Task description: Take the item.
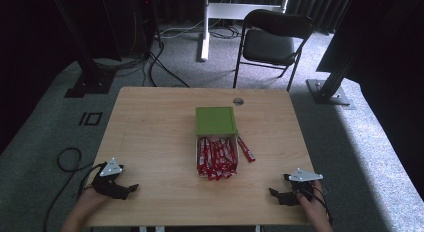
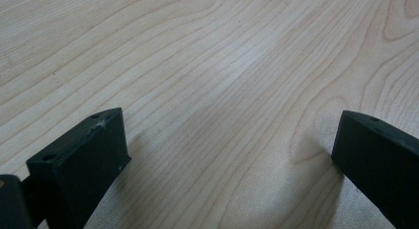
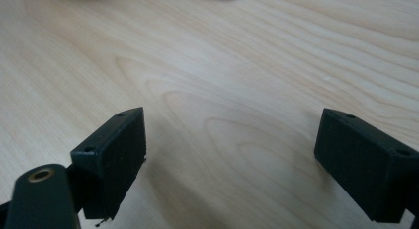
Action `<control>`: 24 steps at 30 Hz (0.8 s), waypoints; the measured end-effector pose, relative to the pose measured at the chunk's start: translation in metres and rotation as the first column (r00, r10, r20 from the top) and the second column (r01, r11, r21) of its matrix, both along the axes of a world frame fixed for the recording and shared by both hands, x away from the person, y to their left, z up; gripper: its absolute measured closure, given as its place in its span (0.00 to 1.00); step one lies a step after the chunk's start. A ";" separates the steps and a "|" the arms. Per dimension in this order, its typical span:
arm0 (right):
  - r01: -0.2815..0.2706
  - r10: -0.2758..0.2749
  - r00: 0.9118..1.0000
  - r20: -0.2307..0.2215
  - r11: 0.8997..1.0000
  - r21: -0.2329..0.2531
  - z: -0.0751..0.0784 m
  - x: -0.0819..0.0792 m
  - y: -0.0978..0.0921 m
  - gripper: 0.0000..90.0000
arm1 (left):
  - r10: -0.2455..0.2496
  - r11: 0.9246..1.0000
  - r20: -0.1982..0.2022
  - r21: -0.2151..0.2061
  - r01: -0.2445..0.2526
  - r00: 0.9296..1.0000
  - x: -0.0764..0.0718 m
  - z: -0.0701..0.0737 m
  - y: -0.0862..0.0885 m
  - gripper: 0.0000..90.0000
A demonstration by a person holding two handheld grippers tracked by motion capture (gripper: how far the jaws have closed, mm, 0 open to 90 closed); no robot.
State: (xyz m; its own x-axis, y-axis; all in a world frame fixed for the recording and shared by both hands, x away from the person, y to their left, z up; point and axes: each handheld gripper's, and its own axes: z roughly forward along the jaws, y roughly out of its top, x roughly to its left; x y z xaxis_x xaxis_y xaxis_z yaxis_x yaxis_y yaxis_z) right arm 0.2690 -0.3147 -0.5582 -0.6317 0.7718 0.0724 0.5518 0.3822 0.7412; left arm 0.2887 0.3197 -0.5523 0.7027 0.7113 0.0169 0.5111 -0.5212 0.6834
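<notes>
Grey carpet (image 1: 45, 137) all round, dark curtains behind, a black folding chair (image 1: 272, 42) and white stand legs (image 1: 205, 27) beyond the far edge of a pale wooden table (image 1: 150, 127).

Left gripper (image 1: 131, 188) at the near left corner of the table, held in a hand (image 1: 87, 202), grey three-cornered plate (image 1: 111, 167) on top, cable (image 1: 65, 159) looping off onto the carpet. Jaws spread wide in the left gripper view (image 2: 227, 150), bare wood grain between them, nothing gripped; tips low over the table, contact with it impossible to tell.

Right gripper (image 1: 275, 194) at the near right corner, held in the other hand (image 1: 315, 204), likewise topped by a grey plate (image 1: 305, 175). Jaws equally wide apart in the right gripper view (image 3: 232, 155), empty, plain tabletop between them, with a blurred scrap of red at the top edge.

Further out, at the middle of the table, well apart from both grippers and roughly between them: an open white box (image 1: 195, 152) packed with red sachets (image 1: 216, 157), several spilling over its near edge. Green lid (image 1: 215, 120) lying flat at the far end of the box, touching it. One loose red sachet (image 1: 245, 149) on the wood just to the right of the box, angled. Small round grey grommet (image 1: 238, 101) in the tabletop beyond the lid, near the far edge. Black frame posts (image 1: 82, 52) on the carpet to the far left and far right of the table.
</notes>
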 end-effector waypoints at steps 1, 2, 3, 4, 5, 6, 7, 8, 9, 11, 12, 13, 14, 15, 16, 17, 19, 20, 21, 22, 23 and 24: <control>-0.001 0.001 1.000 0.001 1.000 -0.009 0.000 0.000 0.001 0.14 | 0.000 1.000 0.000 0.000 0.000 1.000 0.000 0.000 0.000 0.02; -0.015 0.015 1.000 0.009 1.000 -0.022 0.000 0.000 0.001 0.14 | 0.000 1.000 0.000 0.000 0.000 1.000 0.000 0.000 0.000 0.02; -0.025 0.026 1.000 0.014 0.999 -0.039 0.000 0.000 0.002 0.14 | 0.000 1.000 0.000 0.001 0.000 1.000 0.000 0.000 0.000 0.02; -0.021 0.022 1.000 0.019 0.999 -0.049 0.000 0.000 0.002 0.14 | 0.000 1.000 0.000 0.001 0.000 1.000 0.000 0.000 0.000 0.02; -0.021 0.022 0.999 0.024 0.998 -0.064 -0.001 0.000 0.003 0.13 | -0.001 1.000 0.000 0.001 0.001 1.000 0.000 0.000 0.000 0.02; -0.041 0.043 0.999 0.026 0.997 -0.068 -0.001 0.000 0.004 0.13 | 0.000 1.000 0.000 0.001 0.000 1.000 0.000 0.000 0.000 0.02; -0.052 0.054 0.998 0.026 0.996 -0.067 -0.001 -0.001 0.004 0.13 | -0.001 1.000 0.000 0.001 0.001 1.000 0.000 0.000 0.000 0.02; -0.054 0.056 0.998 0.026 0.996 -0.068 -0.001 -0.001 0.004 0.13 | 0.000 1.000 0.000 0.000 0.000 1.000 0.000 0.000 0.000 0.02; -0.078 0.080 0.996 0.028 0.995 -0.069 -0.001 -0.001 0.005 0.13 | 0.000 1.000 0.000 0.001 0.000 1.000 0.000 0.000 0.000 0.02; -0.123 0.125 0.992 0.026 0.990 -0.069 -0.001 -0.002 0.006 0.13 | 0.000 1.000 0.000 0.000 0.000 1.000 0.000 0.000 0.000 0.02; -0.136 0.138 0.990 0.028 0.988 -0.069 -0.001 -0.002 0.006 0.12 | 0.000 1.000 0.000 0.001 0.000 1.000 0.000 0.000 0.000 0.02; -0.140 0.142 0.990 0.024 0.988 -0.070 -0.001 -0.003 0.006 0.12 | 0.000 1.000 0.000 0.001 0.000 1.000 0.000 0.000 0.000 0.02; -0.140 0.142 0.990 0.024 0.988 -0.070 -0.001 -0.003 0.007 0.12 | 0.000 1.000 0.000 0.001 0.000 1.000 0.000 0.000 0.000 0.02; -0.141 0.143 0.989 0.024 0.988 -0.070 -0.001 -0.003 0.006 0.12 | 0.000 1.000 0.000 0.000 0.000 1.000 0.000 0.000 0.000 0.02; -0.141 0.143 0.989 0.024 0.988 -0.069 -0.001 -0.003 0.006 0.12 | 0.000 1.000 0.000 0.000 0.000 1.000 0.000 0.000 0.000 0.02; -0.140 0.142 0.990 0.024 0.988 -0.069 -0.001 -0.003 0.007 0.12 | -0.001 1.000 0.000 0.001 0.001 1.000 0.000 0.000 0.000 0.02; -0.140 0.142 0.990 0.024 0.988 -0.069 -0.001 -0.003 0.007 0.12 | 0.000 1.000 0.000 0.001 0.000 1.000 0.000 0.000 0.000 0.02; -0.140 0.142 0.990 0.025 0.988 -0.070 -0.001 -0.003 0.007 0.12 | 0.000 1.000 0.000 0.000 0.000 1.000 0.000 0.000 0.000 0.02; -0.140 0.142 0.990 0.025 0.988 -0.069 -0.001 -0.003 0.007 0.12 | 0.000 1.000 0.000 0.000 0.000 1.000 0.000 0.000 0.000 0.02; -0.140 0.142 0.989 0.025 0.988 -0.069 -0.001 -0.003 0.007 0.12 | 0.000 1.000 0.000 0.001 0.000 1.000 0.000 0.000 0.000 0.02; -0.140 0.142 0.989 0.025 0.988 -0.069 -0.001 -0.003 0.007 0.12 | 0.000 1.000 0.000 0.001 0.000 1.000 0.000 0.000 0.000 0.02; -0.140 0.142 0.989 0.025 0.988 -0.069 -0.001 -0.003 0.007 0.12 | 0.000 1.000 0.000 0.000 0.000 1.000 0.000 0.000 0.000 0.02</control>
